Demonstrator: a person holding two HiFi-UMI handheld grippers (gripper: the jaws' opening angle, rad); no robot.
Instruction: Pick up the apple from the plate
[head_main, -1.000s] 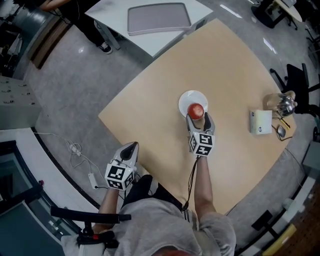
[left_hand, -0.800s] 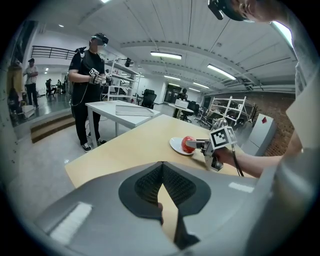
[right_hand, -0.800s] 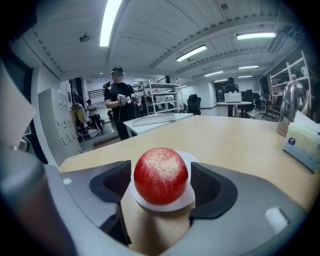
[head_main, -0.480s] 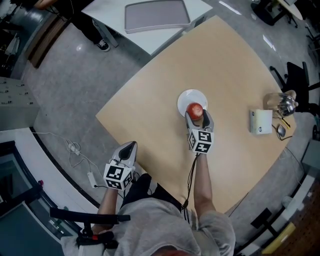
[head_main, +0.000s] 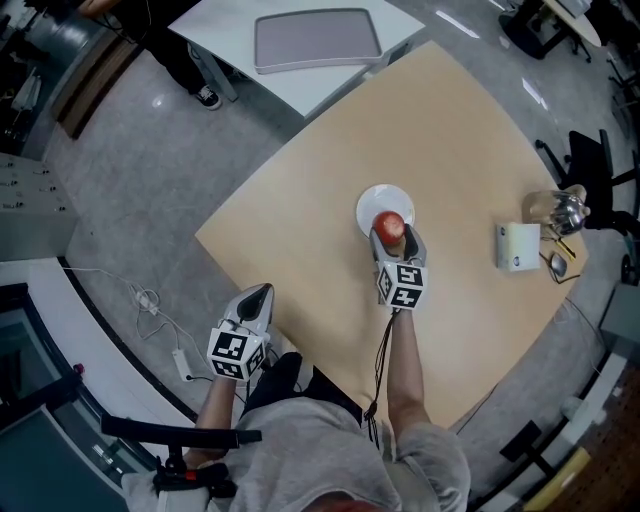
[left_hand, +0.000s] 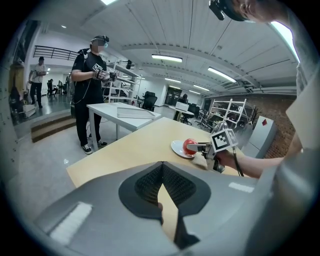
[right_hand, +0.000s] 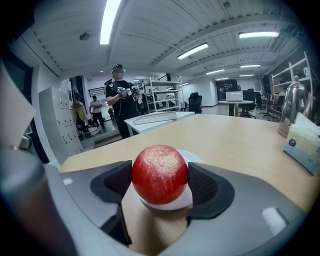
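A red apple (head_main: 390, 222) sits on a small white plate (head_main: 372, 200) near the middle of the tan table (head_main: 300, 240). My right gripper (head_main: 392, 234) reaches in from the near side, one jaw on each side of the fruit. In the right gripper view both dark pads (right_hand: 114, 181) press against the apple (right_hand: 160, 172), which still rests on the plate (right_hand: 193, 158). My left gripper (head_main: 261, 292) hangs shut and empty just off the table's near-left edge. From the left gripper view the apple (left_hand: 189, 145) and the right gripper show far off.
A white box (head_main: 519, 245) and a metal jug (head_main: 558, 208) stand by the table's right edge. A grey tray (head_main: 317, 37) lies on a white table beyond. A black chair (head_main: 592, 165) is at the right. A person (left_hand: 91, 75) stands by the white table.
The right gripper's jaws have slid a little further along the apple and drawn in on it. The left gripper has stayed where it was.
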